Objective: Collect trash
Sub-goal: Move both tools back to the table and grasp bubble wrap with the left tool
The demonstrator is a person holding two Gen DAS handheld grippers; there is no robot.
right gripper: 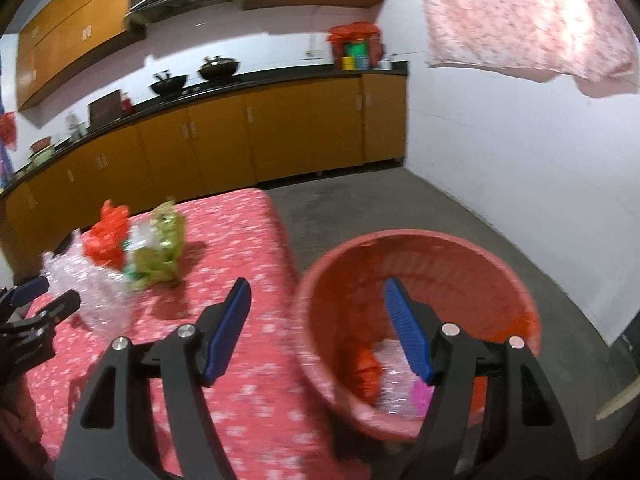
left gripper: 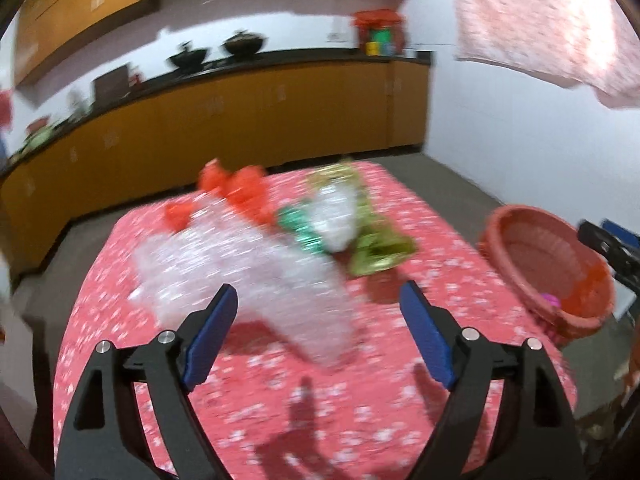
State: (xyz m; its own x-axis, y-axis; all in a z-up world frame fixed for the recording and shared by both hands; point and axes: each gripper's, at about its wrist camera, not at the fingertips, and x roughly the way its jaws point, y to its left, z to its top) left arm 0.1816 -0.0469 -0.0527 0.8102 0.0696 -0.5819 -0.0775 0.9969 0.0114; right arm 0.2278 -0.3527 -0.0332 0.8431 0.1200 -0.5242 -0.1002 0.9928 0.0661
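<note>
A heap of trash lies on the table's red flowered cloth [left gripper: 360, 408]: clear crinkled plastic [left gripper: 248, 272], an orange bag [left gripper: 236, 192], a white and green wrapper [left gripper: 332, 216] and a yellow-green wrapper [left gripper: 380, 252]. My left gripper [left gripper: 319, 288] is open just short of the clear plastic, with nothing pressed between its blue pads. It also shows at the left edge of the right wrist view as the left gripper [right gripper: 44, 296]. My right gripper [right gripper: 316, 286] is open and empty over the near rim of the red basket [right gripper: 400, 236]. Inside lie orange, clear and pink scraps [right gripper: 384, 380].
The basket [left gripper: 552, 264] stands off the table's right edge on the grey floor [right gripper: 400, 200]. Orange cabinets under a black counter [right gripper: 280, 76] with two woks run along the far wall. A pink cloth [right gripper: 520, 20] hangs at upper right by the white wall.
</note>
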